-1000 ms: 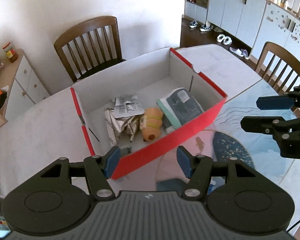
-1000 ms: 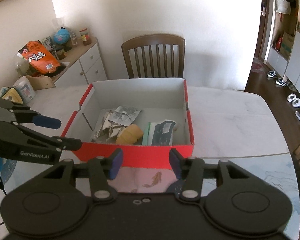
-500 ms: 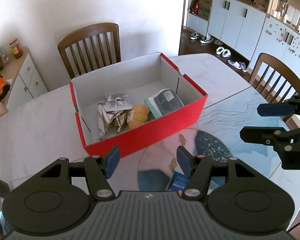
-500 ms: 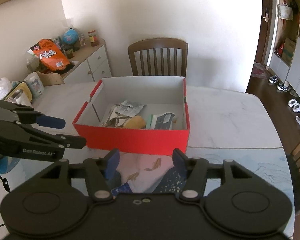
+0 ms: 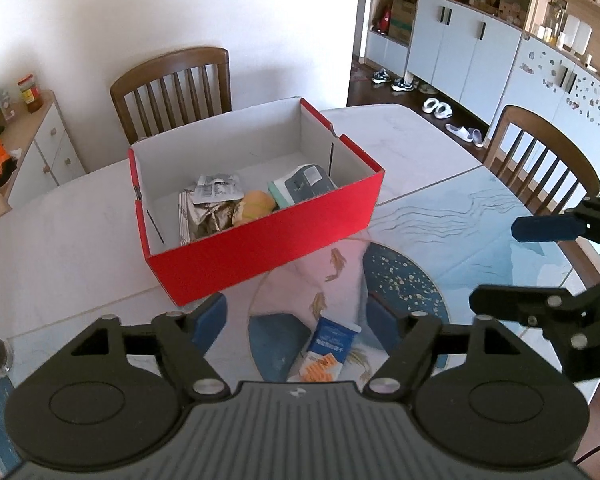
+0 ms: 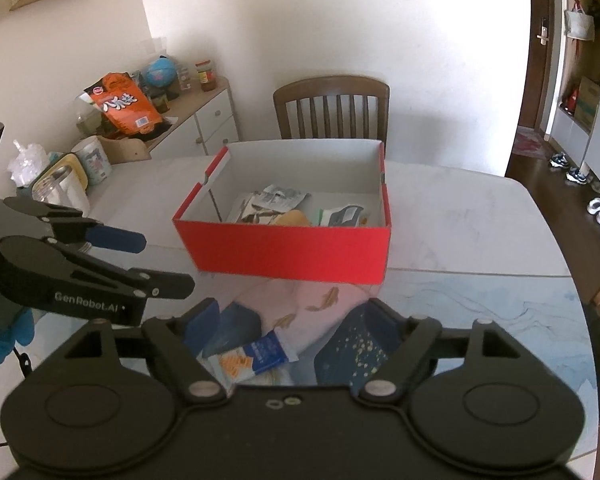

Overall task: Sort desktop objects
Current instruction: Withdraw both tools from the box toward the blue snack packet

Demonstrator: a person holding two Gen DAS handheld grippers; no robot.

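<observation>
While both our tools are spreading wider with nothing between them, left tool (image 5: 296,314) and right tool (image 6: 288,322) hover over the snack packet (image 5: 326,350) lying on the table (image 5: 60,248) just in front of the red box (image 5: 260,240).

Blue-and-white snack packet (image 5: 329,349), lower end hidden behind the hand-held gripper's body.

Red box (image 6: 288,252) sits mid-table, open top, w/ crumpled wrappers (image 6: 272,200), a tan bun-like item (image 6: 294,218) and a teal-edged pack (image 6: 342,216) inside. Right gripper (image 6: 288,324) hovers near side of box, jaws opening, nothing btwn them. Blue-orange snack packet (image 6: 250,358) lies below it. Left gripper (image 6: 156,262) is left of box, apart from it.
</observation>
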